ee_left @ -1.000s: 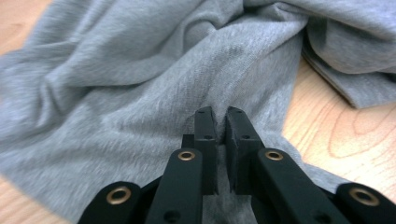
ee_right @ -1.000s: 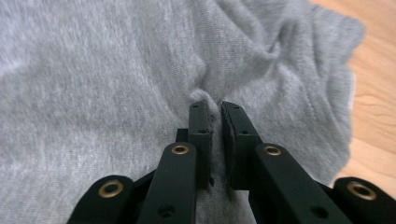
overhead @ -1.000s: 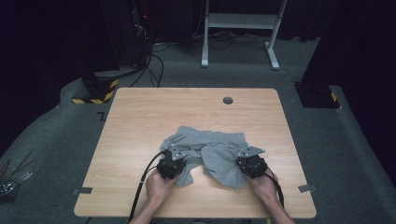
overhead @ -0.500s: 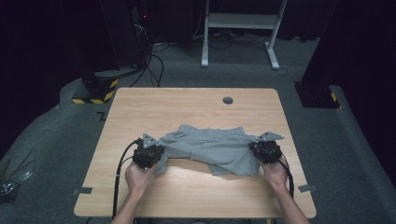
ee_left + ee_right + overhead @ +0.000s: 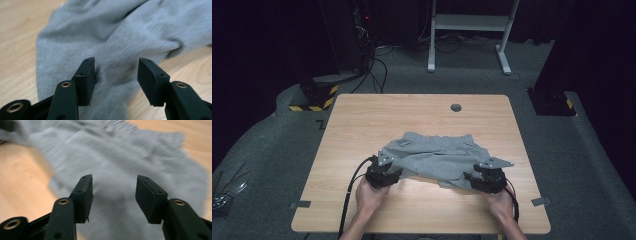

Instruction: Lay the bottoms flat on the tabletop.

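High view shows grey shorts spread flat on the near half of the tabletop, waistband toward the far edge and the two legs toward the person. A second ago the cloth lay bunched between the hands; now it is drawn out sideways, with the left tool at the shorts' near-left corner and the right tool at their near-right corner. Both tools have just been opening: in the left gripper view the jaws stand wide with the grey fabric lying loose under and between them, not pinched, and the right gripper view shows the same, wide jaws over slack cloth. This reads as a release after a spreading pull, so the flattening step looks finished and a fold would likely come next.
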A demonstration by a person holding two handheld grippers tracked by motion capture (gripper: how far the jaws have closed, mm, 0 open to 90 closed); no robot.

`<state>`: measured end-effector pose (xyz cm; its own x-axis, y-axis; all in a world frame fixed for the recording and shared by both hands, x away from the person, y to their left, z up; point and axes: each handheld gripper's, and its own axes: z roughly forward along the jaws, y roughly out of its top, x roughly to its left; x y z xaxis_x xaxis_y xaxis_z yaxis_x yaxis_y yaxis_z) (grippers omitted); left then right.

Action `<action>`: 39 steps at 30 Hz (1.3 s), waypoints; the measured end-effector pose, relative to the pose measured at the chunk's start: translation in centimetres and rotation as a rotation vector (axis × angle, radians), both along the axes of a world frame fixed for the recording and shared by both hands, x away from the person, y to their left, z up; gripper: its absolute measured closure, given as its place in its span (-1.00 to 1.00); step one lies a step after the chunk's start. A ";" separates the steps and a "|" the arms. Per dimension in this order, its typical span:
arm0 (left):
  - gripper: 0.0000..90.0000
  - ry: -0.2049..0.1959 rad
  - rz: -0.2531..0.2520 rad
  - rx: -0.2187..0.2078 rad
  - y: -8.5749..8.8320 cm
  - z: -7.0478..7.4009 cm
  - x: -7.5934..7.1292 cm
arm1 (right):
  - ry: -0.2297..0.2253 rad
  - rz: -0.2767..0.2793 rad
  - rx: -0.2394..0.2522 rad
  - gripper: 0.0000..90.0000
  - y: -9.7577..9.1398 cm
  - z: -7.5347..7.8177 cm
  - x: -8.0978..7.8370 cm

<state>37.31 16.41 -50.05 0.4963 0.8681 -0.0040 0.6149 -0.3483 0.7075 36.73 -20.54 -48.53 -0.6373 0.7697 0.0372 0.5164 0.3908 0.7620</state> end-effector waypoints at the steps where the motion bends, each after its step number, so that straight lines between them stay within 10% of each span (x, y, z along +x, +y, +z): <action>1: 0.05 0.003 0.010 0.003 0.0 -0.3 0.1 | 0.004 0.012 -0.003 0.02 0.2 -0.3 -0.4; 5: 0.00 0.009 0.037 -0.014 0.5 -1.4 0.1 | 0.028 0.031 -0.054 0.06 0.8 -1.6 -1.0; 11: -0.06 -0.044 0.030 -0.017 0.6 -2.1 -0.2 | 0.035 0.061 -0.121 0.93 0.9 -2.5 -0.8; 29: -0.13 -0.081 0.031 -0.035 0.6 -2.6 -0.6 | -0.153 0.090 -0.081 0.96 2.7 6.3 3.9; 39: -0.13 -0.081 0.033 -0.035 0.6 -2.6 -0.6 | 0.021 0.049 -0.206 0.91 6.4 0.0 9.5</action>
